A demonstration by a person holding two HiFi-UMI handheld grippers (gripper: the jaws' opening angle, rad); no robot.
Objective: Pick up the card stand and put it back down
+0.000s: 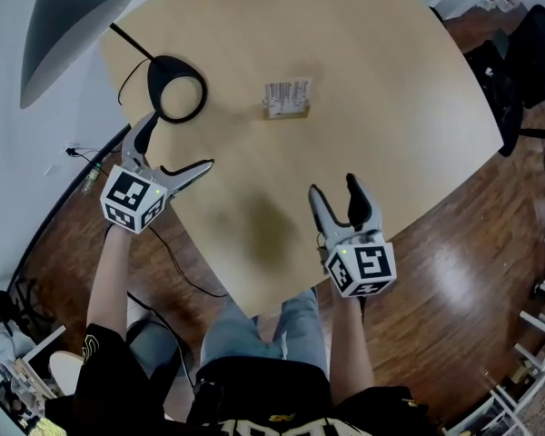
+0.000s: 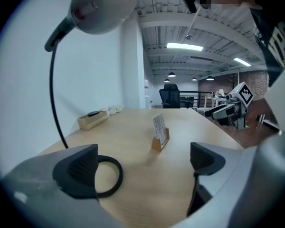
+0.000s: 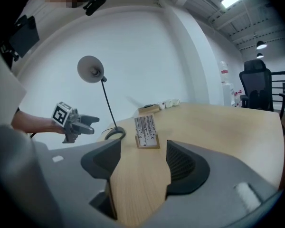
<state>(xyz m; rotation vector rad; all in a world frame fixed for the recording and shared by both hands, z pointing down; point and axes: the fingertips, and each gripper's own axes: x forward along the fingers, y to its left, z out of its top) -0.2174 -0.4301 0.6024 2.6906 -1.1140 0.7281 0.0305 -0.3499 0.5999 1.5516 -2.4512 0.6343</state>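
The card stand point(image 1: 286, 98), a small wooden block holding white printed cards, stands upright on the round light-wood table point(image 1: 391, 80). It shows ahead in the left gripper view point(image 2: 160, 133) and in the right gripper view point(image 3: 146, 132). My left gripper point(image 1: 176, 142) hovers over the table's left edge, jaws wide open and empty point(image 2: 142, 163), well short of the stand. My right gripper point(image 1: 333, 186) is over the table's near edge, open with a narrower gap and only tabletop between its fingers point(image 3: 143, 163).
A grey desk lamp point(image 1: 64, 21) rises at the left; its black ring base point(image 1: 177, 89) lies just beyond the left gripper. A small wooden box point(image 2: 92, 120) sits at the far table edge. A black office chair point(image 1: 527, 62) stands at the right on the wood floor.
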